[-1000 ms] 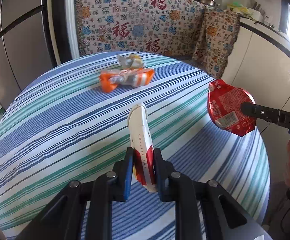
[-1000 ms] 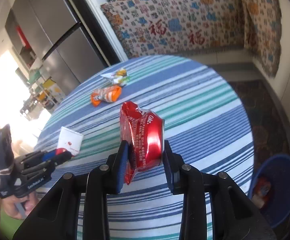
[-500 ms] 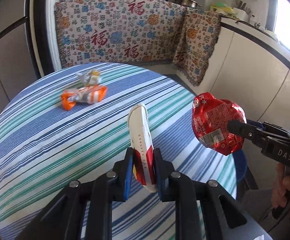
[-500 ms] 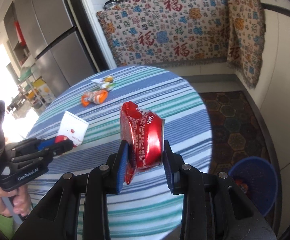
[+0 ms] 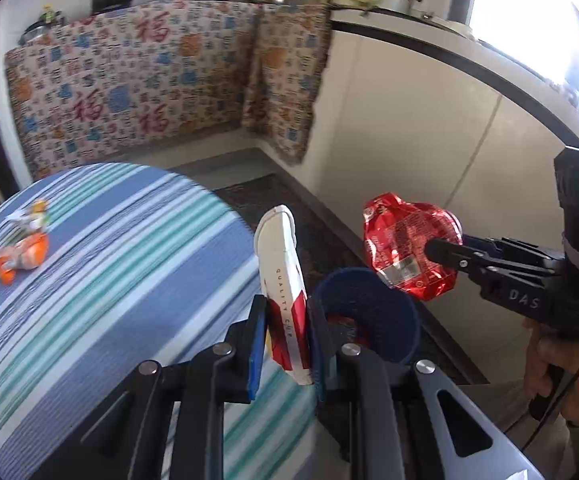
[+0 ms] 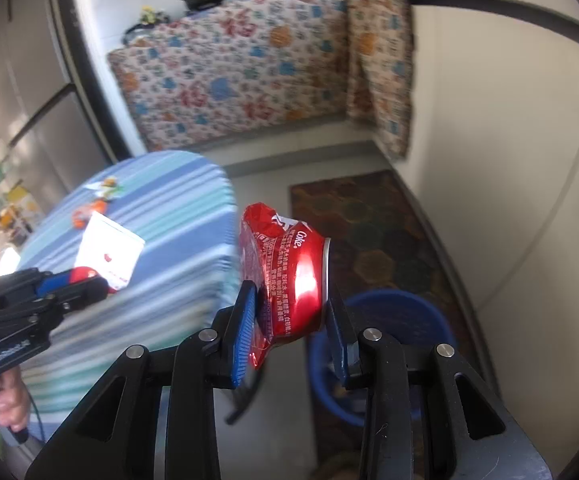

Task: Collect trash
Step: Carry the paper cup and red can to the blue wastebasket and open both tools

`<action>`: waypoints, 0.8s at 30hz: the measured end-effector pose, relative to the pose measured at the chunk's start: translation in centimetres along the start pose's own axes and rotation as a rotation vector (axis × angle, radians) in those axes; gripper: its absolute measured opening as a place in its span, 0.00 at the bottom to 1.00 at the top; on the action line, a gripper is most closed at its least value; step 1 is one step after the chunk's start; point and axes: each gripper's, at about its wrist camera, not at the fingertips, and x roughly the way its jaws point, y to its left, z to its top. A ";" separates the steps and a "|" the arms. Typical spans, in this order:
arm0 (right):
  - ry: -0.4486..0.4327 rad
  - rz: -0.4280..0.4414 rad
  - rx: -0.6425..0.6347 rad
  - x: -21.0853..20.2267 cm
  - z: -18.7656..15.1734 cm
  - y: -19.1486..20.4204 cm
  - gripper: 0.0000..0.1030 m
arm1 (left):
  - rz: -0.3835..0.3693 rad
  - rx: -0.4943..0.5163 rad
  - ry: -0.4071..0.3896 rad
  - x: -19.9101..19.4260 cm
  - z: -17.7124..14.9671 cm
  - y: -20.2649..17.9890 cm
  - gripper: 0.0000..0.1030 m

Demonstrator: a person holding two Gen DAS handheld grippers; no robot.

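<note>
Low in both frames, the left gripper (image 5: pixel 287 332) jaws pinch a flattened paper cup (image 5: pixel 283 280), light and flimsy, while the right gripper (image 6: pixel 293 324) jaws clamp a crushed cola can (image 6: pixel 285 272), light, stiff, sharp-creased.

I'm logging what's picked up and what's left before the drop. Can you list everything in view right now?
Crushed can: one, red, clamped in the right gripper, above the bin.
Flattened paper cup: one, white with red, clamped in the left gripper, by the table edge.
Bin: one, blue, on the floor beside the table; something red lies inside.
Orange wrapper: one, on the striped tablecloth, far side.
Pale wrapper: one, white and yellow, just behind the orange one.
Table: one, round, blue, green and white striped cloth.
Rug: one, dark patterned, on the floor.
Left gripper: black, blue pads, shut on cup.
Right gripper: black, blue pads, shut on can.
</note>
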 end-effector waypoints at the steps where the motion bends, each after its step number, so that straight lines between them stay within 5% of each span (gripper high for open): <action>1: 0.014 -0.016 0.005 0.2 -0.1 -1.0 0.33 | -0.012 0.007 0.005 0.5 0.2 -0.7 0.19; 11: 0.141 -0.138 0.056 3.8 -0.6 -10.1 0.33 | -0.125 0.051 0.091 8.7 0.9 -7.8 0.19; 24: 0.255 -0.125 0.179 7.7 -2.3 -16.6 0.33 | -0.159 0.041 0.197 18.5 0.3 -10.3 0.23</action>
